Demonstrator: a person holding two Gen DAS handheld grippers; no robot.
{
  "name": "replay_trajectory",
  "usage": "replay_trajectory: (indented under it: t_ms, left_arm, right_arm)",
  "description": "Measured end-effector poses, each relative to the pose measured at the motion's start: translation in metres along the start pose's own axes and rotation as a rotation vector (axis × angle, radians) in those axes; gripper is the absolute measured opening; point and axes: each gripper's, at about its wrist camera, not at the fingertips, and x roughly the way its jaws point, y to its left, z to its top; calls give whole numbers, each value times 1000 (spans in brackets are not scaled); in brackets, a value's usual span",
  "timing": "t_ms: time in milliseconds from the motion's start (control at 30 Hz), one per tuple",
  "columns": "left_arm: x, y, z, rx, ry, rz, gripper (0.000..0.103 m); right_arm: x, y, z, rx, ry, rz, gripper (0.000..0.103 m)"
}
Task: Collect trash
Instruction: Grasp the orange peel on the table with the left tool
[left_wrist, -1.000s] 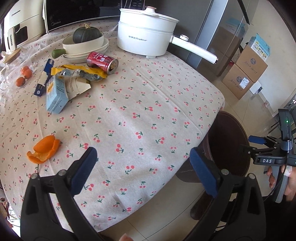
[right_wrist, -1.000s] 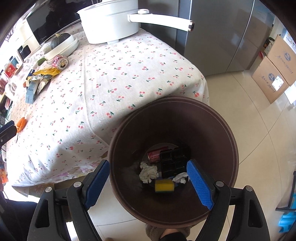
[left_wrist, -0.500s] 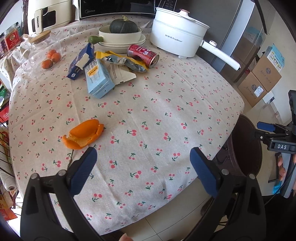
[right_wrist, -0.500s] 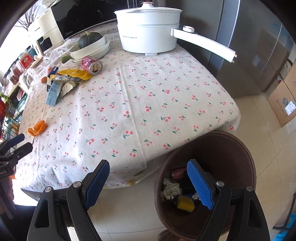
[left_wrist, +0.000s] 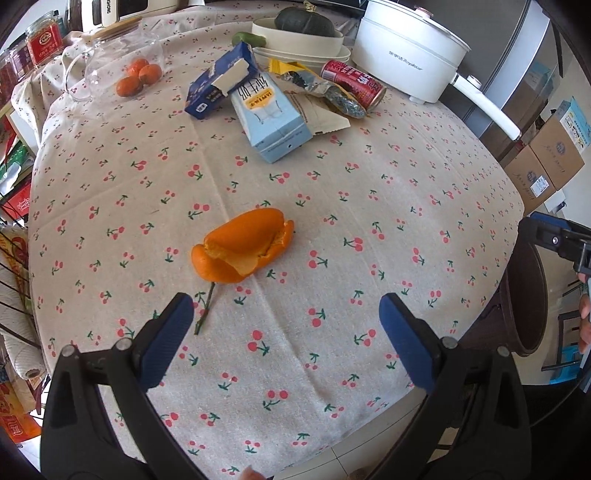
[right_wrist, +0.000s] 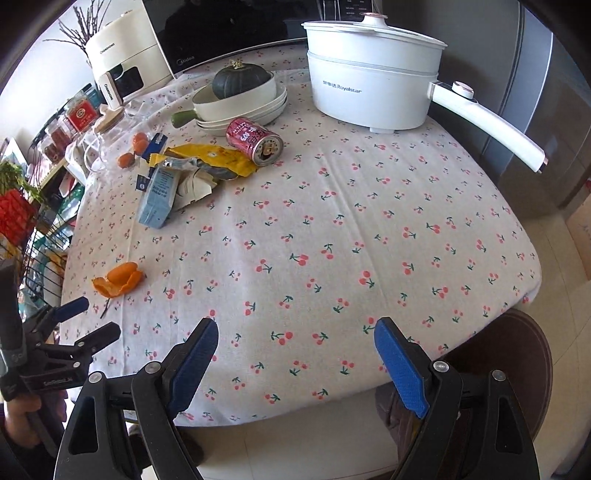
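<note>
An orange peel (left_wrist: 243, 245) lies on the cherry-print tablecloth (left_wrist: 369, 221), just beyond my open left gripper (left_wrist: 286, 339), which hovers empty above the cloth. Farther back sits a litter pile: a light blue carton (left_wrist: 267, 118), a dark blue box (left_wrist: 221, 85), a yellow foil wrapper (left_wrist: 317, 88) and a red can (left_wrist: 352, 83) on its side. My right gripper (right_wrist: 295, 358) is open and empty over the table's near edge. In the right wrist view the peel (right_wrist: 118, 282) lies at the left by the left gripper (right_wrist: 79, 325). The brown bin (right_wrist: 517, 354) stands beside the table at lower right.
A white electric pot (right_wrist: 373, 74) with a long handle and stacked bowls (right_wrist: 243, 105) holding a dark squash stand at the back. A glass jar (left_wrist: 118, 62) with small oranges lies at the back left. Cardboard boxes (left_wrist: 546, 155) sit on the floor at the right.
Both grippers swung away from the bin and over the table. The left one closed in on the orange peel, which now lies just ahead of its fingers. Both stayed open.
</note>
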Motion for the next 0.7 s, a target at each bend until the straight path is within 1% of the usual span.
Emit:
replay_trajectory:
  t_ms: [67, 167, 300, 367, 467, 500, 533, 567, 600, 633, 667, 700]
  left_arm:
    - [9, 7, 5, 8, -2, 7, 100]
    - [20, 16, 9, 16, -2, 47, 100]
    - [32, 22, 14, 18, -11, 56, 100]
    - [38, 20, 17, 37, -7, 61, 100]
    - [43, 12, 20, 96, -11, 112, 98]
    - [44, 11, 21, 104, -13, 115, 96]
    - [43, 10, 21, 101, -16, 112, 94]
    - [42, 10, 23, 95, -18, 114, 88]
    - [41, 10, 24, 94, -20, 113, 80]
    - [39, 9, 25, 100, -22, 110, 75]
    - [39, 8, 26, 108, -21, 105, 65]
    - [38, 7, 26, 115, -20, 103, 59]
  right_arm:
    - [5, 4, 2, -10, 9, -1, 88]
    - [11, 6, 3, -23, 20, -11, 88]
    - [16, 3, 5, -21, 33, -24, 88]
    - [19, 0, 5, -12, 38, -31, 88]
    - [21, -5, 4, 4, 45, -36, 88]
    - [22, -7, 3, 7, 47, -39, 88]
    - [23, -9, 2, 10, 50, -42, 88]
    - [23, -10, 1, 12, 52, -46, 88]
    - [24, -11, 0, 13, 54, -50, 88]
    - [24, -12, 0, 15, 56, -54, 88]
    - [24, -13, -1, 17, 57, -58, 88]
    - [25, -14, -2, 19, 59, -61, 88]
